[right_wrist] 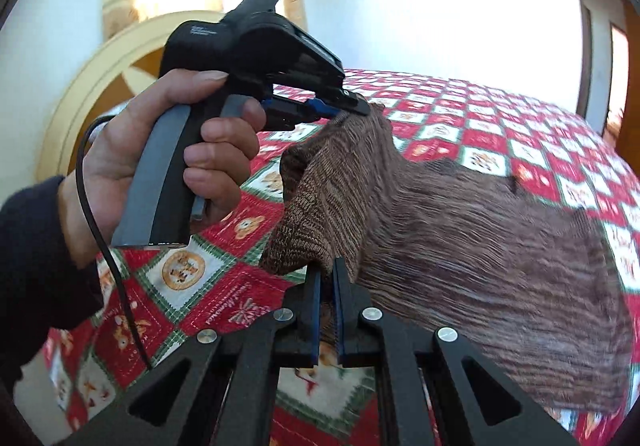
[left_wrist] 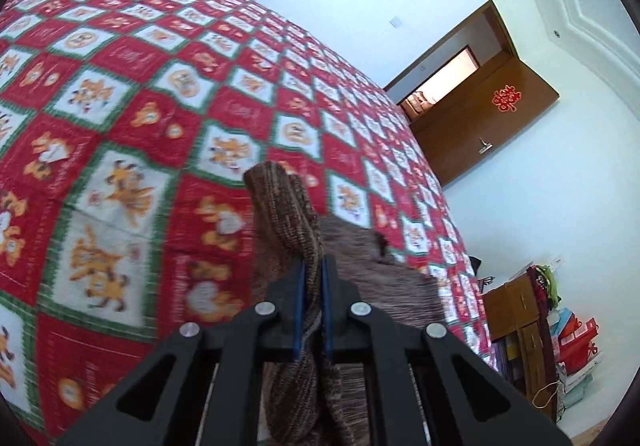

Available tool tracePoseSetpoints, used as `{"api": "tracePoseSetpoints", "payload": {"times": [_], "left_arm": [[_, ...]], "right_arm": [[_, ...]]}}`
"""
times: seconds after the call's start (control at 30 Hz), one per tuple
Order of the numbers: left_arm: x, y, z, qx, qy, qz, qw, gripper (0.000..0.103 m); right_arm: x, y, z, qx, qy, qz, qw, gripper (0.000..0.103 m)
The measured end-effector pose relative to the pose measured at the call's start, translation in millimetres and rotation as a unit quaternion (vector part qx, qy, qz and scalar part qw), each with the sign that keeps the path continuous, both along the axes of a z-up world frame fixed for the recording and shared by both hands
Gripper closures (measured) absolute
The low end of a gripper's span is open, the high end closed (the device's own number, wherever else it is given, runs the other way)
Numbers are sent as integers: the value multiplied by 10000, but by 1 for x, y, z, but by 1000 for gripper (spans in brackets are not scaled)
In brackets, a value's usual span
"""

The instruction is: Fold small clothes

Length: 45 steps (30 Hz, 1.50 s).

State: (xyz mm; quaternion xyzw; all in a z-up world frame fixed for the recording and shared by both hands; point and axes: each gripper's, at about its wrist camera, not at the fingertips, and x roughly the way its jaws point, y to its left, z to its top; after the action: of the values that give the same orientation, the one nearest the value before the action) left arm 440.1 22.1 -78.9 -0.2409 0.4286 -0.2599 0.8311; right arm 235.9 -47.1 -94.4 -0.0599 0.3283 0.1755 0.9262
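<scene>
Gripping the knit (right_wrist: pixel 460 230) at two spots now, and both tongs are clamped tight on it. Left tongs (left_wrist: pixel 314 266) have a bunched fold of the brown ribbed cloth squeezed between the blue pads, jaws all but closed, fabric spilling above and below them. Right tongs (right_wrist: pixel 327 278) pinch a hemmed edge the same way, nearly shut. From the right view you can see the left hand (right_wrist: pixel 168 150) on its grey handle, nose of that tool biting a corner of the knit. The garment hangs partly lifted off the bed (left_wrist: pixel 168 94), its far end trailing on the red checked quilt. It looks light, soft and floppy, with no stiffness at all, so it should sag between the grips and stretch if pulled hard. The weave is coarse enough that slipping seems unlikely. Best holds, I'd say, are the thicker hems and corners, kept level so the fold lands square
</scene>
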Motion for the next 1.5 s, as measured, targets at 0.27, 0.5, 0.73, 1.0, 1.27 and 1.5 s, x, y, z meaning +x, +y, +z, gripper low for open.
{"api": "tracePoseSetpoints", "payload": {"times": [0.27,0.5,0.73,1.0,1.27,1.5], "left_arm": [[-1,-62,17,56,-144,-326,9993,95],[-5,-110,27,134,-258,-712,9970,95],[-9,-165,31,142,-319,-1139,9929,95],[-14,-227,14,335,-206,-1575,9867,95],[-25,-277,-16,551,-50,-1865,9809,95],[-36,-298,-30,948,-138,-1944,9762,93]], "right_arm": [[-1,-50,14,409,6,-411,9983,100],[-11,-99,24,753,113,-803,9939,100],[-26,-143,33,888,141,-1172,9890,100],[-37,-195,19,967,423,-1684,9801,100],[-44,-240,-3,1156,840,-2164,9658,100],[-47,-260,-13,1369,933,-2386,9569,100]]}}
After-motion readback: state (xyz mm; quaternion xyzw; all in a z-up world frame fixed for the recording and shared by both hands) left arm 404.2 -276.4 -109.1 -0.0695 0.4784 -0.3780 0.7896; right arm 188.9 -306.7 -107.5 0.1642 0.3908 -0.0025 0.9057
